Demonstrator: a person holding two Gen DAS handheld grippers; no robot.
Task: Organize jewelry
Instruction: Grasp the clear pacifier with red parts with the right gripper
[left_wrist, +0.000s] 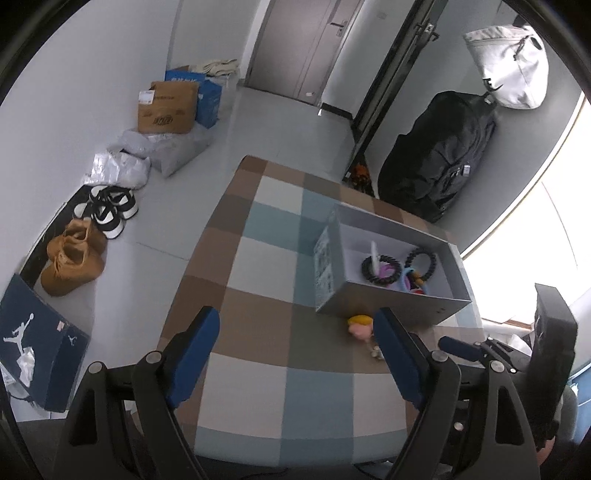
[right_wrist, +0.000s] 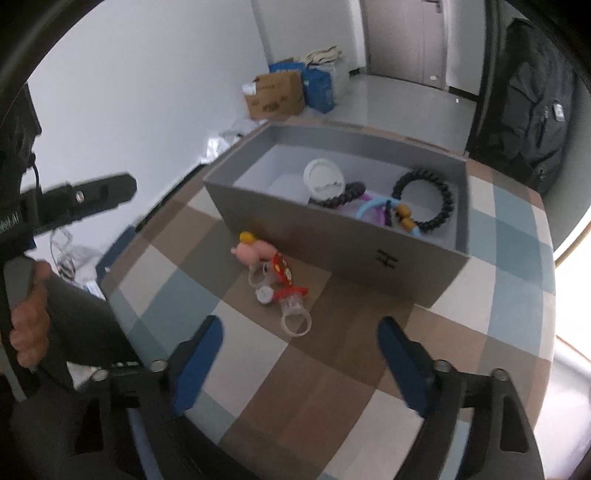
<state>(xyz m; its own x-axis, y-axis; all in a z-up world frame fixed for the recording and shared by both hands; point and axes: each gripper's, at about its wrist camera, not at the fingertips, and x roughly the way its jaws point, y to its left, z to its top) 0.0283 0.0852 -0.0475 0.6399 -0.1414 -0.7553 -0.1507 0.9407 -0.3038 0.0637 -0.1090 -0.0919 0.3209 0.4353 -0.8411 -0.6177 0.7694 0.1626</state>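
Observation:
A grey box (right_wrist: 332, 243) stands on the checked tablecloth (right_wrist: 332, 369) and holds black bead bracelets (right_wrist: 424, 199), a white round piece (right_wrist: 323, 179) and coloured rings. In front of the box lie a pink and yellow charm (right_wrist: 253, 249), a red piece (right_wrist: 282, 271) and clear rings (right_wrist: 295, 321). My right gripper (right_wrist: 299, 343) hovers open just short of the clear rings, nothing between its blue pads. My left gripper (left_wrist: 295, 332) is open over the cloth, left of the box (left_wrist: 388, 273); the pink charm (left_wrist: 360, 326) peeks out by its right finger.
The table edge runs close on the left, with floor below. Shoes (left_wrist: 92, 229), cardboard boxes (left_wrist: 166, 107) and bags line the wall. A black backpack (left_wrist: 439, 155) and a white bag (left_wrist: 513, 62) sit behind the table. A hand (right_wrist: 27, 325) holds the left gripper's handle.

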